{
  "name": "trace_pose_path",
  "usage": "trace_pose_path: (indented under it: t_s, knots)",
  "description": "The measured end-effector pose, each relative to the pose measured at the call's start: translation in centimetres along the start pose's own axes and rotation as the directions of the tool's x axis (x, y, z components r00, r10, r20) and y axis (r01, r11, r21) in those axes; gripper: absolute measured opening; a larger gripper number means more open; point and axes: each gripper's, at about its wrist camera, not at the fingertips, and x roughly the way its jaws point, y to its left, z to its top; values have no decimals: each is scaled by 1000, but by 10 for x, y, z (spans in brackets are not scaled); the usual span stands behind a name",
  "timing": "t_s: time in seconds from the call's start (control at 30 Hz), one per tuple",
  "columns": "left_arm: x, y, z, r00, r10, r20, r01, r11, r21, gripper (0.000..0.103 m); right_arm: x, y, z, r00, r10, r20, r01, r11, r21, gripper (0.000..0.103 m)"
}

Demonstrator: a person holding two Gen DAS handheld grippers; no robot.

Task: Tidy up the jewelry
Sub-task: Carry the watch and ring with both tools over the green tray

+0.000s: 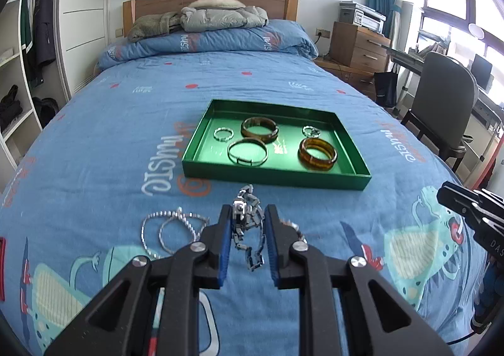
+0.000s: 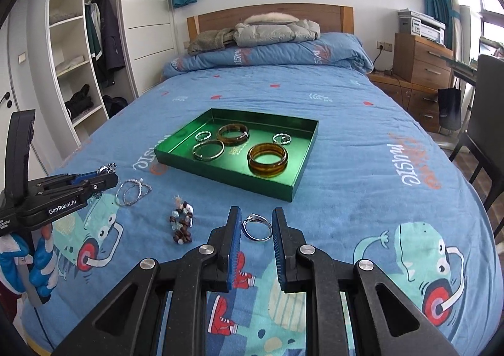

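Note:
My left gripper [image 1: 248,211] is shut on a grey metal link bracelet [image 1: 249,230], which dangles between the blue pads above the bed. In the right wrist view that gripper [image 2: 105,178] shows at the left with the silver links [image 2: 107,168] at its tip. My right gripper [image 2: 255,212] is shut on a thin silver ring bangle [image 2: 256,228], and its tip [image 1: 447,195] appears at the right edge of the left wrist view. A green tray [image 1: 274,175] [image 2: 220,179] lies ahead, holding two amber bangles [image 2: 267,159], a thin metal bangle [image 2: 208,149] and two small silver pieces.
Silver beaded chains [image 1: 170,230] [image 2: 132,192] and a brown bead bracelet [image 2: 182,225] lie on the blue bedspread in front of the tray. Folded jackets [image 2: 274,30] are at the headboard. A wardrobe stands left, a chair [image 1: 447,98] and drawers right.

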Motion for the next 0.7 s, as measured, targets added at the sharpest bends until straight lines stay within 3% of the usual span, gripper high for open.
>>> trace_pose_path:
  t_s: [0.17,0.37,0.53,0.7]
  knots:
    - [34,-3,48,1000,-12,-9,13,1000,16,19,29,1,43,1000,14,17,-13,999,-32,19]
    - [106,-2,84,997,5,-81,-4,1000,20,19,93,-5,83,999,40,-15,-40,999,-21,19]
    - [167,3,93,986,34,-164,-36,999,-6,19,155,-12,96,995,54,-86,-54,999,1,19]
    - [203,4,90,977,56,-206,-55,998,13,19,205,-13,97,982,74,-171,-73,997,17,19]
